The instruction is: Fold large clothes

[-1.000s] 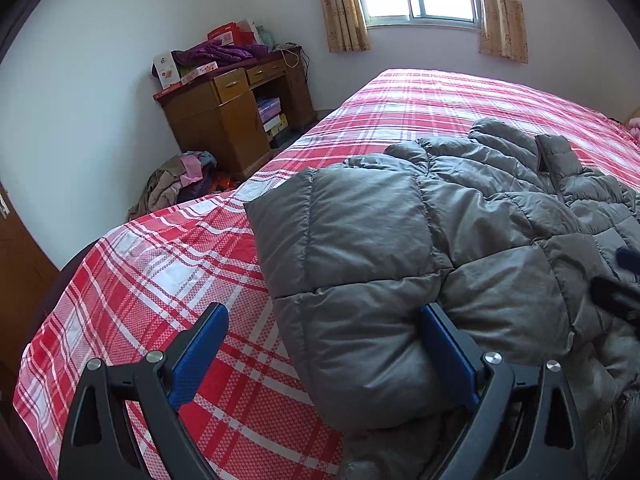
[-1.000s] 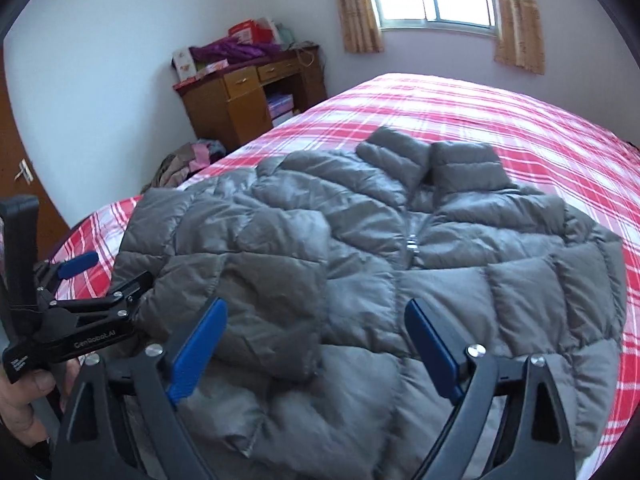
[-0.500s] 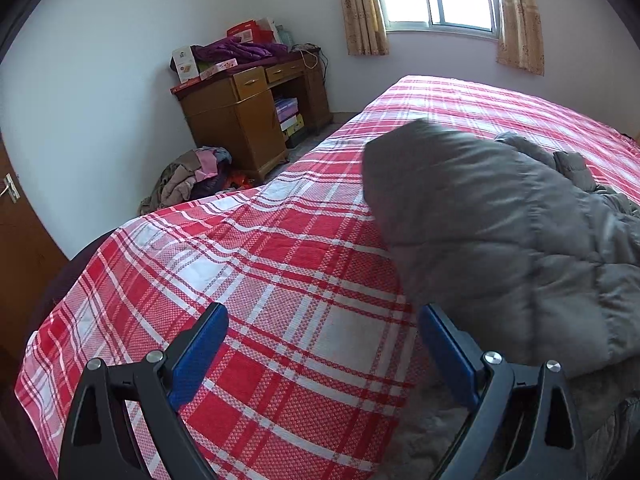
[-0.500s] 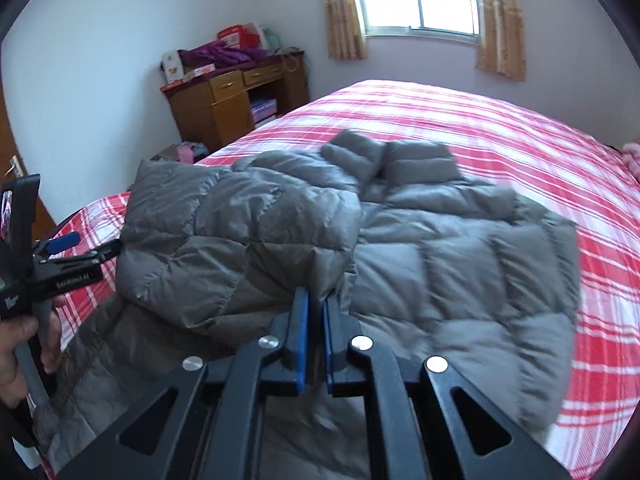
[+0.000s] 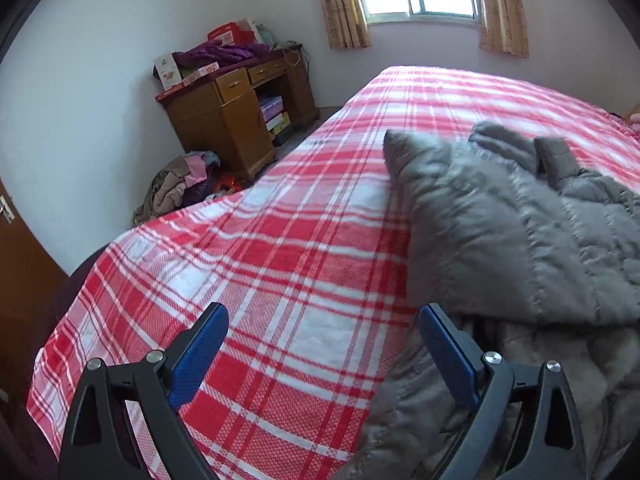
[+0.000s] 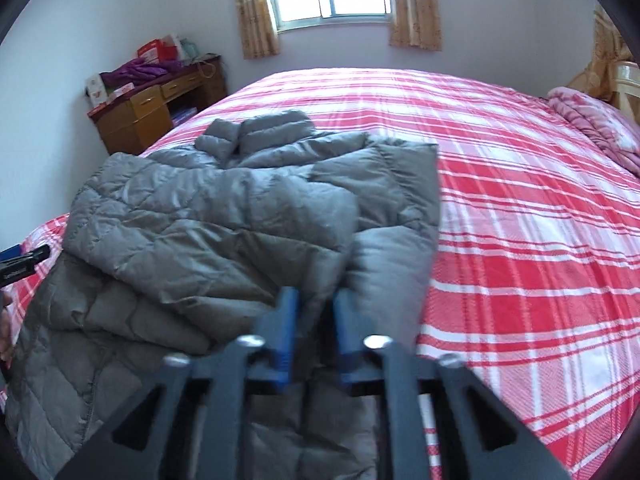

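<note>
A grey quilted down jacket lies on the red plaid bed, its sides folded inward and its collar toward the window. My right gripper is shut on a fold of the jacket's right part and holds it lifted over the jacket's middle. My left gripper is open and empty at the jacket's left edge, over the bedspread; the jacket fills the right of that view. The left gripper's tip also shows in the right wrist view at the far left.
A wooden desk piled with boxes and purple clothes stands by the wall left of the bed. A heap of clothes lies on the floor beside it. A pink blanket lies at the bed's far right corner.
My right gripper went from open to shut on the jacket and has pulled the fold leftward over the jacket. My left gripper stayed open and shifted left, off the jacket.
</note>
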A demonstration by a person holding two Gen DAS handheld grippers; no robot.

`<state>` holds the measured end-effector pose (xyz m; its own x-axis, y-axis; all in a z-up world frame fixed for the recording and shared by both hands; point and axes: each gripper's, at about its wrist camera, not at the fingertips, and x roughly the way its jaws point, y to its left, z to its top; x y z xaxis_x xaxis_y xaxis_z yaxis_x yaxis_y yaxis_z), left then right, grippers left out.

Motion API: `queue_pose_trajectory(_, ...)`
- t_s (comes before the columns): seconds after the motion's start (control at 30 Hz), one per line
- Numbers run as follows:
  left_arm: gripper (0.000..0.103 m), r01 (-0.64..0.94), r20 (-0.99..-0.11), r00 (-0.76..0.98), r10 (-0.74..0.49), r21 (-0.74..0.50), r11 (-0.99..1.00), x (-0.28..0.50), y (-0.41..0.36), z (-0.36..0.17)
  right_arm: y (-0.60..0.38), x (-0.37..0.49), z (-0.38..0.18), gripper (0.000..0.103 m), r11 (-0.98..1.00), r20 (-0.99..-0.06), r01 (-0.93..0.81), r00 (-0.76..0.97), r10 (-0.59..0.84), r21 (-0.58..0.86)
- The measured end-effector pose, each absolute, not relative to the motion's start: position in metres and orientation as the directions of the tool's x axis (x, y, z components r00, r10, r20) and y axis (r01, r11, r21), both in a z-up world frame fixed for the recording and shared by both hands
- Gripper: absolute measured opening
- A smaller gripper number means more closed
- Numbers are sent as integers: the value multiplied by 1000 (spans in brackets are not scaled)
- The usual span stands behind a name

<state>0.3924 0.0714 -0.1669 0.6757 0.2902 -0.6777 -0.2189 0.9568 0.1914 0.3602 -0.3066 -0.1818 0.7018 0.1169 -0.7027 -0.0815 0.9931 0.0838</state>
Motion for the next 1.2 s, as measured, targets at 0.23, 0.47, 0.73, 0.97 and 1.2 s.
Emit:
queue_pose_trajectory(0.23,96,-159,-605,763,226,164,974,414,42,-121,-325,345,-139,65,992,-626,27,778,54,120)
queue_pose_trajectory(0.47,96,-11,-666,745,39,47,999,461,7,-157,-268,376,-121,65,988,-605,-119,781,155,101)
queue_pose_trajectory(0.73,96,-42,-716,689,113,116,992,474,6,-224,-239,406,-184,65,992,-686,-108,717,123,64)
queue_pose_trajectory(0.97,102,-71,-759,648,55,12,997,482,23,-232,-242,407,-209,65,992,-711,-110,693,122,64)
queue_pose_trajectory(1.2,102,-75,-771,630,93,58,995,486,15,-238,-238,412,-218,65,994,-738,-96,668,97,43)
